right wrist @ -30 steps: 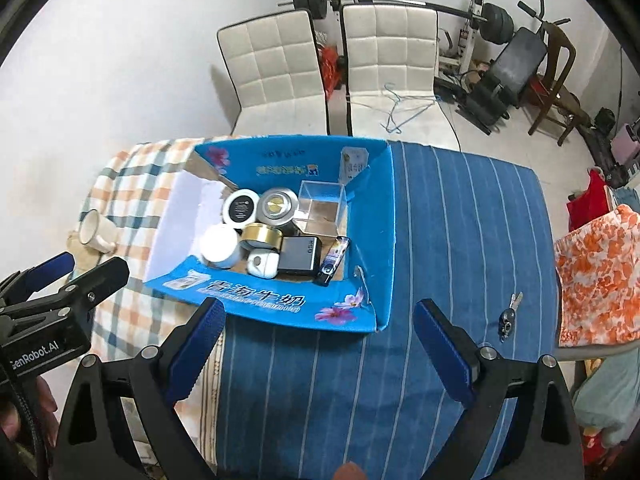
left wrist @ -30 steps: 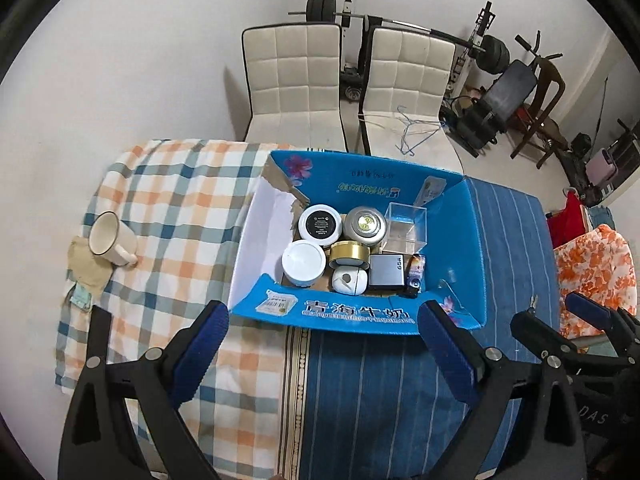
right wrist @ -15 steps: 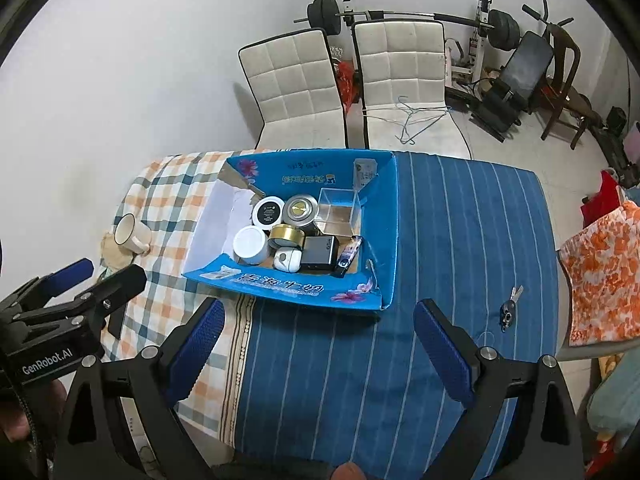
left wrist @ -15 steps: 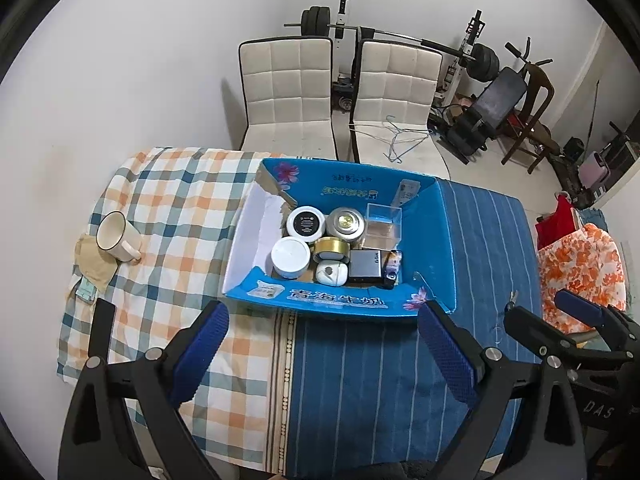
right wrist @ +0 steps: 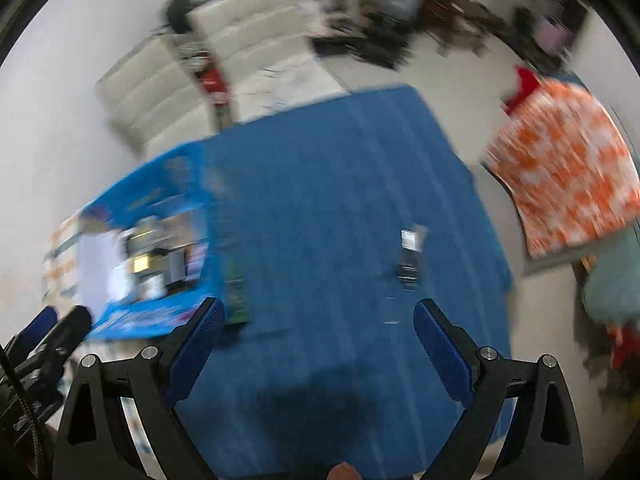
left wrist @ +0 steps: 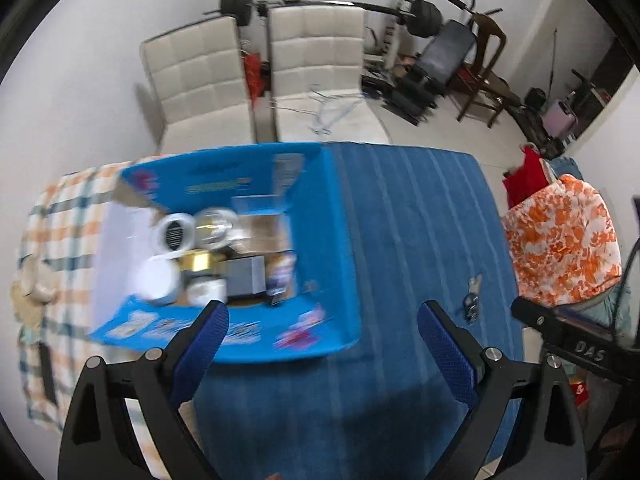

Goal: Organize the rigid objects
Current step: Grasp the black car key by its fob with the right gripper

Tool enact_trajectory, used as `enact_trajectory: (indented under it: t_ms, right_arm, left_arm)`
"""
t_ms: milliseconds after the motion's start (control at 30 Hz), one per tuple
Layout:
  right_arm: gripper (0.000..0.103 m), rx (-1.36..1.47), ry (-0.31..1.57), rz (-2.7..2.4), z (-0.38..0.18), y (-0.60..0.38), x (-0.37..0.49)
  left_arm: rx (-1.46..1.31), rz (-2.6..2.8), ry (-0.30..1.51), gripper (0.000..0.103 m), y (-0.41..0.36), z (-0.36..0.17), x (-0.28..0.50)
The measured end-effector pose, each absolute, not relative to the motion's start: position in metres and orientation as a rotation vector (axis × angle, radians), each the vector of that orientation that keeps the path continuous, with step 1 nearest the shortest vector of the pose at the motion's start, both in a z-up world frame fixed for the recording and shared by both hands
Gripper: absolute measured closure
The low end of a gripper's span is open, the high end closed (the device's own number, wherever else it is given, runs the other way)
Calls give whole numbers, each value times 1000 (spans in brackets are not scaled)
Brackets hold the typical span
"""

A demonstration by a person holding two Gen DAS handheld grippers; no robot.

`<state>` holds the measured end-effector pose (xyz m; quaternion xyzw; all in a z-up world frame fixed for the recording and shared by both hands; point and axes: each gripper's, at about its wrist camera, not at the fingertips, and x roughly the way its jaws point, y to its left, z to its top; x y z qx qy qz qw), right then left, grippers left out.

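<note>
2 white chairs (left wrist: 256, 76), weight bench (left wrist: 436, 60), pale wall.

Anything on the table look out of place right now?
Yes: the keys lie alone on the blue cloth, right of the box, while the other small items sit inside it. Both views are blurred.

A home: dining chairs (left wrist: 204, 80), weight bench (left wrist: 436, 60), clothed table (left wrist: 400, 240).
</note>
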<state>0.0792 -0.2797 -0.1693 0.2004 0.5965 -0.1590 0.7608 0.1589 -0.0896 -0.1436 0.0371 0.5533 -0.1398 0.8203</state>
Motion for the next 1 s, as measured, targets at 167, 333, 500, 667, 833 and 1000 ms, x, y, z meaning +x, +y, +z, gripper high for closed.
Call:
enact_trajectory:
  t_ms: [167,333,500,667,833,1000]
  right_arm:
    - [6,514,1393,-443,-235,-348,87]
    - [6,542,1482,-455,-296,-375,104]
    - [7,524,1551,-471,-346,-382,121]
    - [15,549,1603,-470,-384,-382,127]
    - [25,458,1550,-476,-378,-370,130]
    - [59,415,1521,-459,-370,-356,131]
  left_arm:
    - [126,-279,1196,6,-148,-185,181]
    - [160,-237,1240,6,-171,-219,195]
    - [182,-189,1261,6,-174,-235,203]
    - [202,-146,1273,6,-171,-245,212]
    - [234,-114,1281,6,-168,-252,214]
    - [239,-103,1287,6,-163,-255,215]
